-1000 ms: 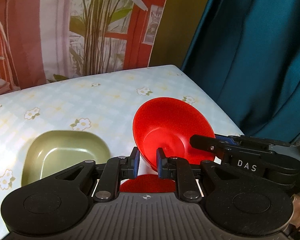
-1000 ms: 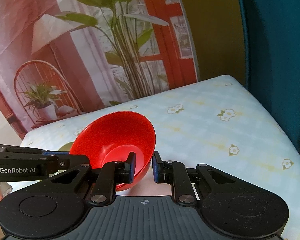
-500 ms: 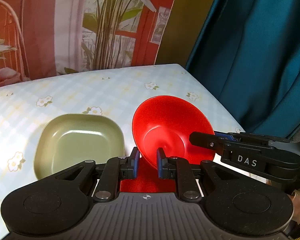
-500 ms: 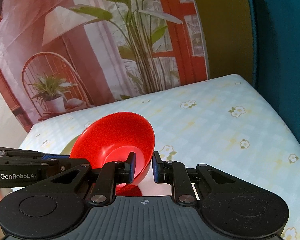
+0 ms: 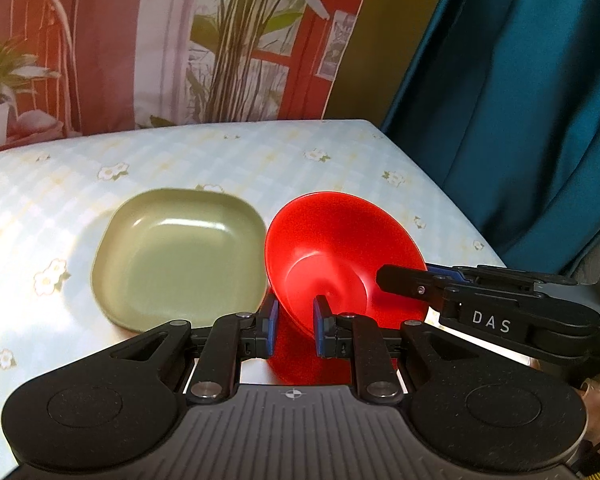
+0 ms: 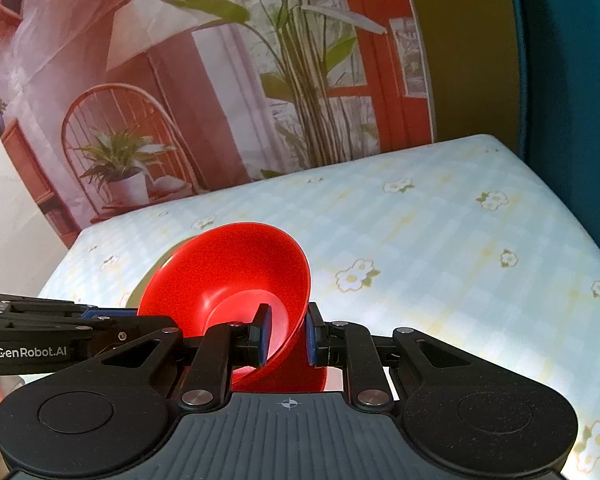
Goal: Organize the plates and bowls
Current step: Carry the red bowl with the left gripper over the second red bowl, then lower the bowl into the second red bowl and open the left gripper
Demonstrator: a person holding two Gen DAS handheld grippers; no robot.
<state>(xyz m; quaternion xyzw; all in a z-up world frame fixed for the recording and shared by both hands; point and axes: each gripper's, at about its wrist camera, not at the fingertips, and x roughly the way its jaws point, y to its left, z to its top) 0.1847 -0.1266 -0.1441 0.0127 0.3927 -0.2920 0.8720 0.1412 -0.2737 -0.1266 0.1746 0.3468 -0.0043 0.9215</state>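
Both grippers are clamping their fingers on opposite walls of the red bowl [image 5: 342, 256], the left gripper [image 5: 294, 318] and right gripper [image 6: 286, 334] sharing its weight, likely to keep it steady. The green plate [image 5: 180, 258] is lying on the tabletop [image 5: 340, 152] just left of the left fingers, probably the bowl's stacking spot.

The left gripper [image 5: 294, 326] pinches a rim between closed jaws. The right gripper [image 6: 286, 334] does likewise, angled downward.

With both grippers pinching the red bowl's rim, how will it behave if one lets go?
The red bowl looks like thin, glossy plastic, so probably light but slippery. The left gripper and right gripper each clamp only its rim; on one grip it would likely swing or slip. Its small base may tip easily.
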